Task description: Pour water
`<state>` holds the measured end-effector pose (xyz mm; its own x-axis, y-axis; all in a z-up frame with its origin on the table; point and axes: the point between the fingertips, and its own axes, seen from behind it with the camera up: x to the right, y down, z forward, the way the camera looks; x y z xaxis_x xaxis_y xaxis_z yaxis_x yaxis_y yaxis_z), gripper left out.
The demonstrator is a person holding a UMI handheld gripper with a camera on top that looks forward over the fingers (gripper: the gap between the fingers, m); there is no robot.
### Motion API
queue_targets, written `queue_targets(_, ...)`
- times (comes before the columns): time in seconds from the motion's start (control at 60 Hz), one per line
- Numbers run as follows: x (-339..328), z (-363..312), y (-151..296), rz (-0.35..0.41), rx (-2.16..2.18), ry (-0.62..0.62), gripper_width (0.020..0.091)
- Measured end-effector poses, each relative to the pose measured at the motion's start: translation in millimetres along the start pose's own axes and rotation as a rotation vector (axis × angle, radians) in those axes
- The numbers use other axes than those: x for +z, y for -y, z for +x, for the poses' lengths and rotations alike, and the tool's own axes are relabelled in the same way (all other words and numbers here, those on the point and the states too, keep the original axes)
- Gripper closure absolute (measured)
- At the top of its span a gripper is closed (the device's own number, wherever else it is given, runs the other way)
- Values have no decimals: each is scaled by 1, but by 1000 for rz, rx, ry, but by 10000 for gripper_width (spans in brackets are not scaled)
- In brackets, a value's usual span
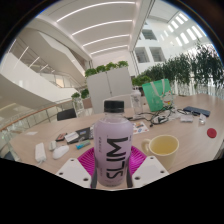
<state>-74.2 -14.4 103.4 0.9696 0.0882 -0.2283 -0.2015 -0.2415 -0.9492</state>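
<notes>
Gripper (pixel 112 172) is raised above a long wooden table (pixel 60 135) in a bright atrium-type hall. A pale pink bottle (pixel 113 140) with a black cap (pixel 115 105) and vertical lettering "SLIM" stands upright directly between the two fingers, filling the gap from side to side. The magenta pads (pixel 92 160) lie against the lower body of the bottle on both flanks, no gap visible at either side, so the jaws are closed onto the bottle and pinch it. The bottle's base is hidden by the fingers; whether it touches the table cannot be told. Just to the right of the bottle, near the right finger, sits a cream-coloured cup (pixel 163 147) on the table, upright, apart from the bottle; contents not discernible. Left of the bottle, small white items (pixel 41 152) lie on the tabletop, too small to identify. Beyond the bottle, green plants (pixel 108 70) stand in a white planter, with more tall plants (pixel 190 70) further to the right. Ceiling light strips (pixel 95 25) run overhead.
</notes>
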Motion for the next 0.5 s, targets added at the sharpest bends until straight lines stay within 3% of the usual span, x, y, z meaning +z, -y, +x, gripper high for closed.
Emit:
queue_targets(0.1,1,-22,73,52,378,102,701)
queue_targets(0.167,5,-3,97,53,702,163,703)
queue_targets(0.283,21,19,86,-48,1218,245,705)
queue_targets(0.317,32,4,87,-67,1376,217,703)
queue_targets(0.417,16,21,77,-143,1802,415,703)
queue_targets(0.45,28,-1,86,-131,1899,356,705)
queue_targets(0.5,21,0,82,-139,1960,364,702)
